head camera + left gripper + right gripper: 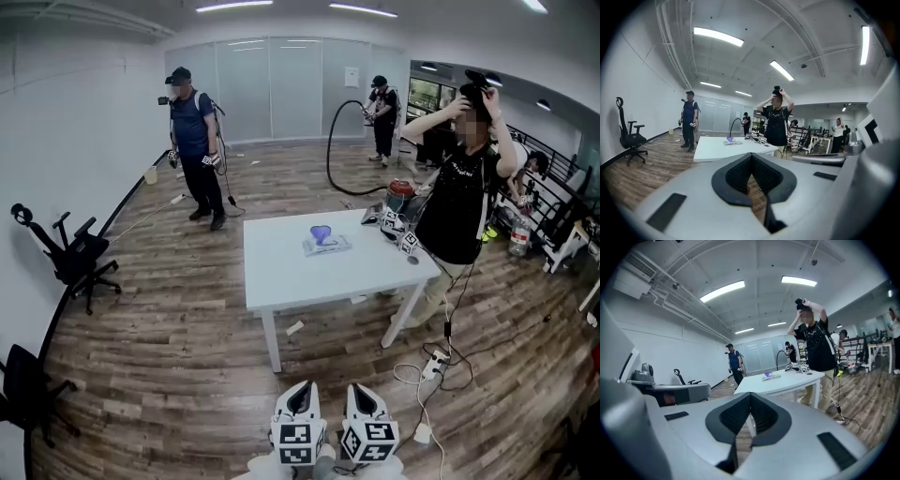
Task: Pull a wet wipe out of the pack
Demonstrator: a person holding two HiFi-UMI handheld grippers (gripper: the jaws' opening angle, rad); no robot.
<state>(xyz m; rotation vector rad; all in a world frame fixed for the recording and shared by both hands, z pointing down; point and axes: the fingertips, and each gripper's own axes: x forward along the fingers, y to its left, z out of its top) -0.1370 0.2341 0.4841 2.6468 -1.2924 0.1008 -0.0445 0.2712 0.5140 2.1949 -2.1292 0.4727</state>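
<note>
Pack: wet wipe pack (326, 245) lies flat near the middle of the white table (281, 277), with a purple-blue piece standing up from its top.
Left gripper: left gripper (301, 389) sits low at the bottom edge of the head view, well apart from the table; its jaws are clenched together with nothing between them.
Right gripper: right gripper (362, 392) is just beside the left one and points toward the table; its jaws are pressed together and empty.
Table's right side: a person in black (459, 202) stands there with both hands raised to the head.
Background: person in blue (195, 141) stands beyond the table; black office chair (80, 258) is by the left wall.
</note>
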